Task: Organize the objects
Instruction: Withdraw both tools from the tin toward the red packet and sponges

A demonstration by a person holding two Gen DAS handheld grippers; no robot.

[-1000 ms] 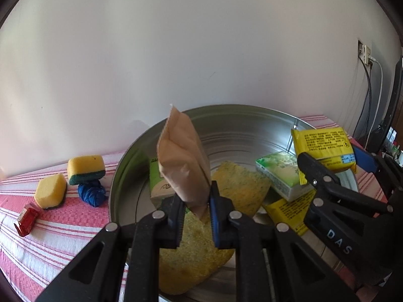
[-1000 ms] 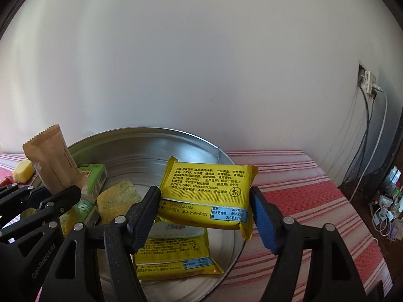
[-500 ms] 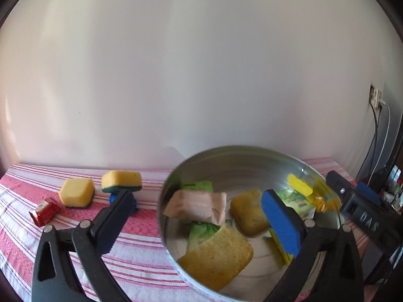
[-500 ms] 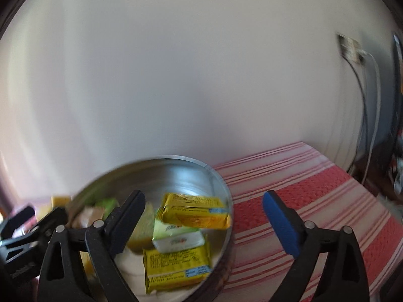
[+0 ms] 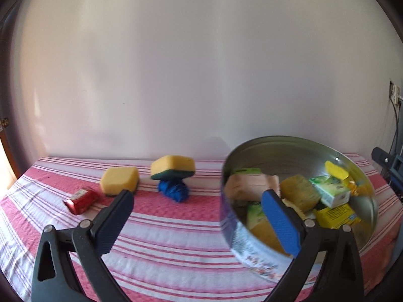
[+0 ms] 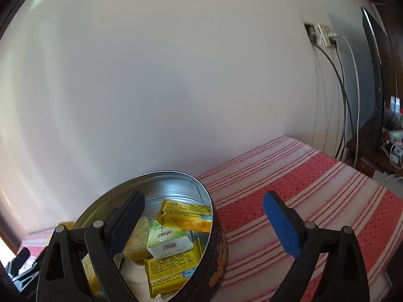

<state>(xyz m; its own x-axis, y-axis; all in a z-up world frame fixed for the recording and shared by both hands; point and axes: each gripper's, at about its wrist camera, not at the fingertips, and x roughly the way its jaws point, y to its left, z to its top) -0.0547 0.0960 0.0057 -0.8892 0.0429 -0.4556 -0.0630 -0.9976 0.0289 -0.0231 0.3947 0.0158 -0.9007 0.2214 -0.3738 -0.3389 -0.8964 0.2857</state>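
My left gripper (image 5: 197, 198) stands open and empty over the striped cloth, just left of the round metal tin (image 5: 241, 241); its blue pad overlaps the tin's near rim. The brown packet (image 5: 249, 186) lies inside the tin with a green-white box (image 5: 330, 191) and yellow packets (image 5: 337, 214). My right gripper (image 6: 202, 201) is open and empty above the right rim of the tin (image 6: 176, 172). A yellow packet (image 6: 186, 211) rests on the pile inside, above the green-white box (image 6: 166, 239).
On the cloth left of the tin sit a yellow sponge (image 5: 119, 180), a yellow-green sponge (image 5: 173, 167) resting on a blue bundle (image 5: 173, 190), and a red packet (image 5: 81, 200). A wall stands close behind. Cables and a socket (image 6: 320, 35) are at the right.
The left gripper opened and dropped the brown packet into the tin; the right let its yellow packet fall in too. Both pulled back, the left view swinging left.
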